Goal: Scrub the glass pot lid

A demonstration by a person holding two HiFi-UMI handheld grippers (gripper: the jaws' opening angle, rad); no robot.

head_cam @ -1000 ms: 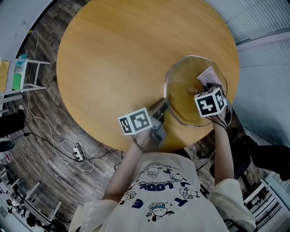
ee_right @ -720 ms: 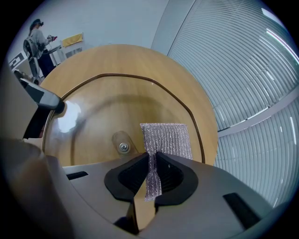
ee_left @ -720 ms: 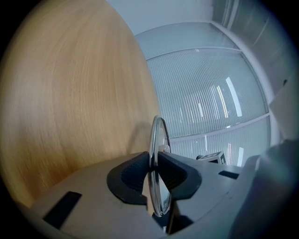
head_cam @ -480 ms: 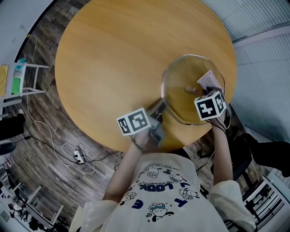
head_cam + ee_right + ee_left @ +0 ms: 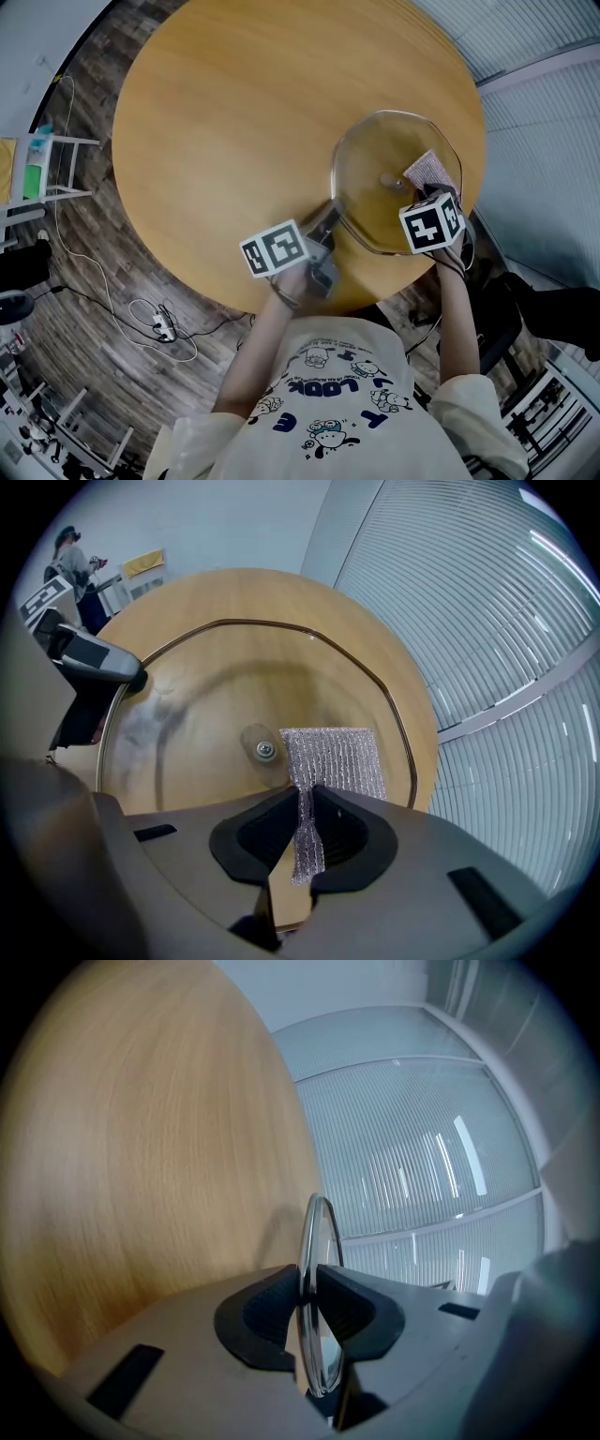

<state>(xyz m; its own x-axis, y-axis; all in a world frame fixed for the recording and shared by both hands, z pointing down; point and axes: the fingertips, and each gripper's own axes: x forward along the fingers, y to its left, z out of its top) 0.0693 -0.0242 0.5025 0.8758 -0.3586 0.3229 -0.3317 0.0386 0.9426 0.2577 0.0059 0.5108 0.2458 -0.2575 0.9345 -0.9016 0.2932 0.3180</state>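
You had the glass pot lid [image 5: 187,696] with its inner face and centre screw [image 5: 266,751] turned up, over the right side of the table [image 5: 234,112] and close to the edge nearest you. I could not tell whether its far rim rested on the wood.

Your left gripper [image 5: 307,1290] had its jaws almost together, pinching the thin rim of the lid edge-on between the pads. Your right gripper [image 5: 307,808] had its jaws closed on a narrow pleat of the silver mesh scrub cloth [image 5: 342,752]. The free part of the cloth lay flat on the glass just beside the screw.

The weak spot, as I judged it, was that single pinch on smooth glass. If you pressed hard on the side away from the clamp, the lid would likely lever and twist out of the pads. So near the table's edge, it could then slide off and break.

The cloth was held by little more than a fold. A strong drag could pull it free and leave the hard jaws scraping the glass.

The cloudy smear [image 5: 150,714] sat just beside the left gripper, so chasing it risked knocking the two grippers together and jarring the grip loose.
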